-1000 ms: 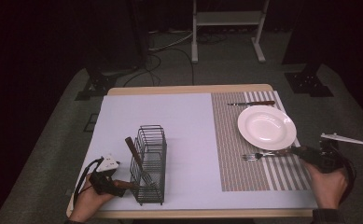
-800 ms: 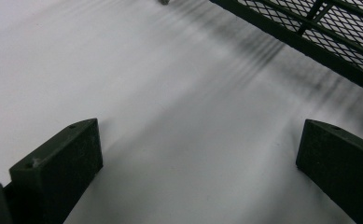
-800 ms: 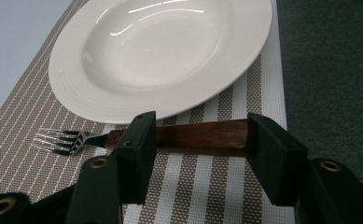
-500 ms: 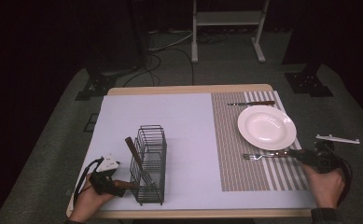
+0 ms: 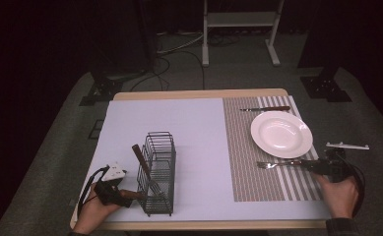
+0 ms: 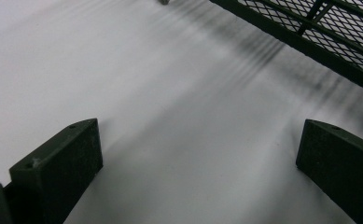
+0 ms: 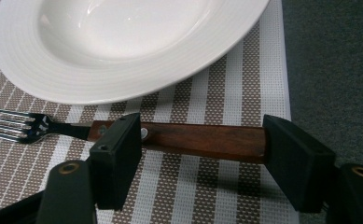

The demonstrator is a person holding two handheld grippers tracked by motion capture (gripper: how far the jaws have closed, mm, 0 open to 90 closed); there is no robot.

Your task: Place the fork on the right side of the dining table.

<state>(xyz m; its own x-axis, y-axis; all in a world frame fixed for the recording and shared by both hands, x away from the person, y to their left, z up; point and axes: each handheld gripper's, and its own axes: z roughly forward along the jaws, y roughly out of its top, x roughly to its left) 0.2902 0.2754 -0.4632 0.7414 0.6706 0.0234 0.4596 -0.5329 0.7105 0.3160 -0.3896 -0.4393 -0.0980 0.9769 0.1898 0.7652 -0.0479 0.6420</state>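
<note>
Two grippers are at work, one low in each corner of the high view. The right gripper [image 7: 202,154], at lower right there, has its jaws spread wide along the wooden handle of the fork [image 7: 179,137], which lies flat on the striped placemat [image 7: 207,98] just below the white plate [image 7: 123,42], tines toward the left of the frame; the jaws flank the handle lengthwise without pinching it. To grasp well, I judge the hand should turn so the jaws cross the handle, settle low onto the mat, then close mid-handle, clear of the plate's rim. The left gripper [image 6: 198,158] is also spread, holding nothing, over the pale mat [image 6: 146,70] beside the wire caddy [image 5: 158,172] at lower left. Compared with half a second ago, the right gripper has edged slightly closer to the fork; the left looks unchanged.
</note>
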